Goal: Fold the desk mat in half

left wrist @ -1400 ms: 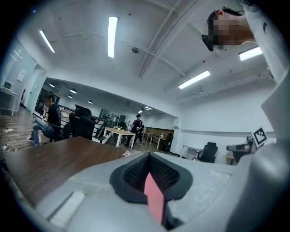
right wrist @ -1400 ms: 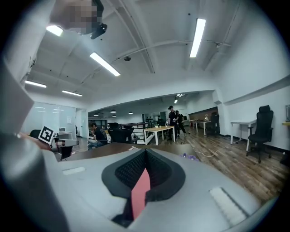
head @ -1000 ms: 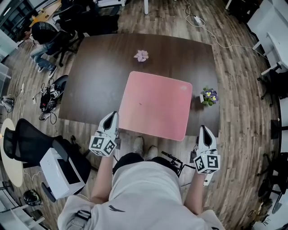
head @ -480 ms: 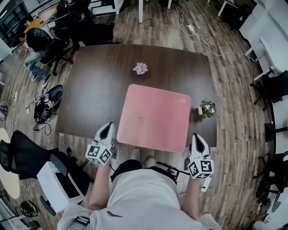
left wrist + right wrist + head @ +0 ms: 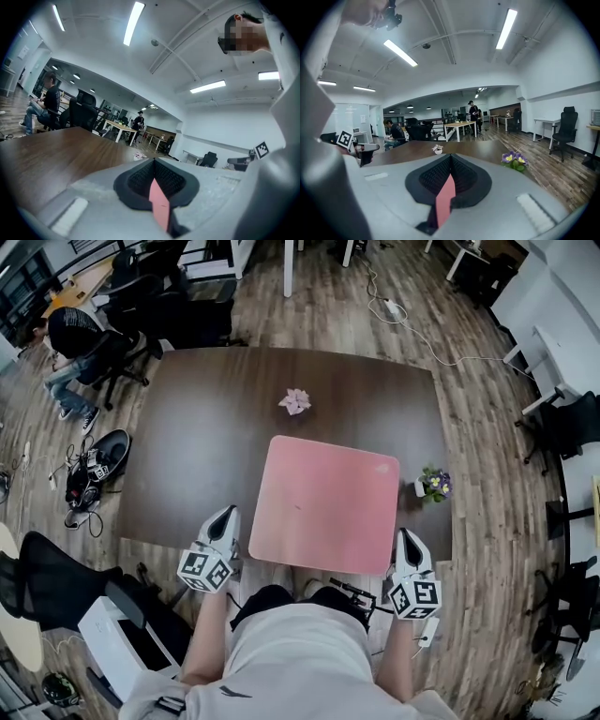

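Pink square desk mat (image 5: 326, 504) lies at the dark wooden table's (image 5: 206, 427) near edge; my left gripper (image 5: 224, 514) and right gripper (image 5: 405, 535) flank it, both clenched.

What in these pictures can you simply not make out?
Head view: pink thing on the table, too small to identify.
Head view: corner mark on the desk mat, too small to read.
Gripper views: the left gripper and right gripper hide all but a pink strip of it.
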Demonstrator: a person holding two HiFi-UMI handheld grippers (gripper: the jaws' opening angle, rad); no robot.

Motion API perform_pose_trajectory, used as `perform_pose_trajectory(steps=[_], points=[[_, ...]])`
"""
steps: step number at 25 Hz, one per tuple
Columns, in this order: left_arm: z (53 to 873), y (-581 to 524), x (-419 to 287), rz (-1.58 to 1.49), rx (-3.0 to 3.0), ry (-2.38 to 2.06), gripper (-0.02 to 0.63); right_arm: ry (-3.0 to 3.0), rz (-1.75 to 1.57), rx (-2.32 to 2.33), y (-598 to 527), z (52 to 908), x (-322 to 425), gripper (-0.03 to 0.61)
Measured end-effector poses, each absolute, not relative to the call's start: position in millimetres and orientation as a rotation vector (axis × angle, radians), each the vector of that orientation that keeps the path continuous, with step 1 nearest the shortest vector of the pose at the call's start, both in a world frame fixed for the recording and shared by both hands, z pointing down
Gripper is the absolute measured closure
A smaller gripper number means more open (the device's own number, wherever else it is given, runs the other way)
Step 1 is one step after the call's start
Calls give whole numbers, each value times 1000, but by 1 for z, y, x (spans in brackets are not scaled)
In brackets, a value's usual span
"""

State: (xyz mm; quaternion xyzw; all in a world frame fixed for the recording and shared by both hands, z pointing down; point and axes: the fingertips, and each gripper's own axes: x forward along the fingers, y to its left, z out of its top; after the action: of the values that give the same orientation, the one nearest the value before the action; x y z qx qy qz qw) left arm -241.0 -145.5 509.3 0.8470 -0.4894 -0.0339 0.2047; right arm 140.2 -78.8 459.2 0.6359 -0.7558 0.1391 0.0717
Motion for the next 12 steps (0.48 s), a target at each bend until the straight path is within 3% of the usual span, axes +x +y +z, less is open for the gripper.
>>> perform_pose_trajectory(steps=[12], points=[[504,-182,-242,-125,2373,-1367,611,-2245,430,1920,-107,458,136,579]])
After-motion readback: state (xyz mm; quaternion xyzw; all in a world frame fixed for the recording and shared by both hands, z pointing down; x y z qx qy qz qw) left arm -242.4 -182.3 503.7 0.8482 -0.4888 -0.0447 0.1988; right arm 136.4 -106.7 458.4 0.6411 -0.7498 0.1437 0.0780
